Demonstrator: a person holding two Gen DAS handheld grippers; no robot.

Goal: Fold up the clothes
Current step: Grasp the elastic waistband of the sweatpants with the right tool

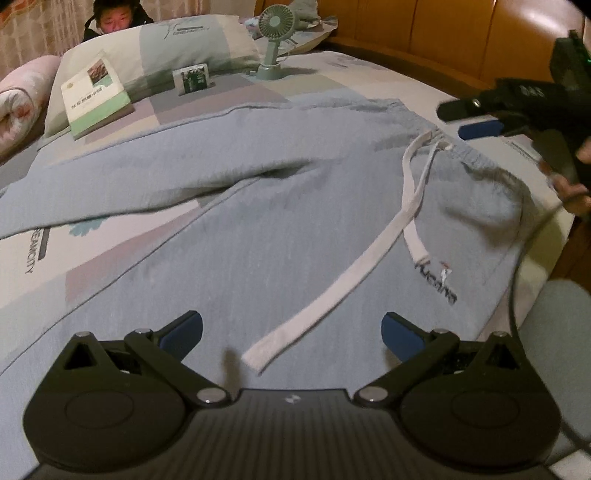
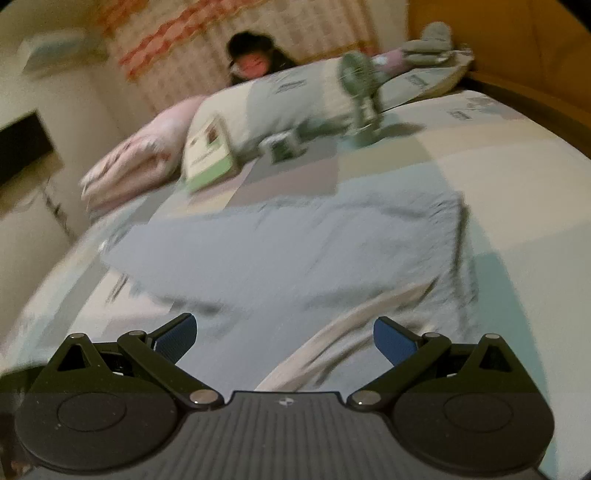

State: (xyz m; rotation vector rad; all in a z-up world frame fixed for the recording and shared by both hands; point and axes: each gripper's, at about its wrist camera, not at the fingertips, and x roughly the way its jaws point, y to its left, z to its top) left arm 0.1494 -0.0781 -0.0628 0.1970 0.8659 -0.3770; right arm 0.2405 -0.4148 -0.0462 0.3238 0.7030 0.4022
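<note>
While my left gripper [image 1: 291,330] hangs low over the bed [image 1: 369,79], I see its blue pads [image 1: 184,332] spread wide with nothing between them. Beneath it lie the trousers [image 1: 277,206] — light blue sweatpants spread flat across the patchwork sheet, waistband toward the right edge of the bed, one leg running away to the left. A white drawstring [image 1: 369,251] trails from the waistband down toward my left gripper, its free end lying just ahead of the pads; a shorter end lies beside a dark logo [image 1: 437,284] on the fabric. My right gripper [image 2: 284,338] is also parted wide and empty, poised above the same trousers [image 2: 295,251] with the drawstring [image 2: 332,339] passing under it. That view is smeared by motion blur, so finer detail there escapes me. From the left camera the right gripper [image 1: 467,118] shows at the far right, over the waistband corner, a hand [image 1: 576,184] behind it on the handle. At the head of the bed stand a pillow [image 1: 177,48], a book [image 1: 98,98] leaning against it, a small box [image 1: 194,77] and a green desk fan [image 1: 275,33] — all well apart from the trousers. A person [image 1: 114,18] sits behind the pillow.
</note>
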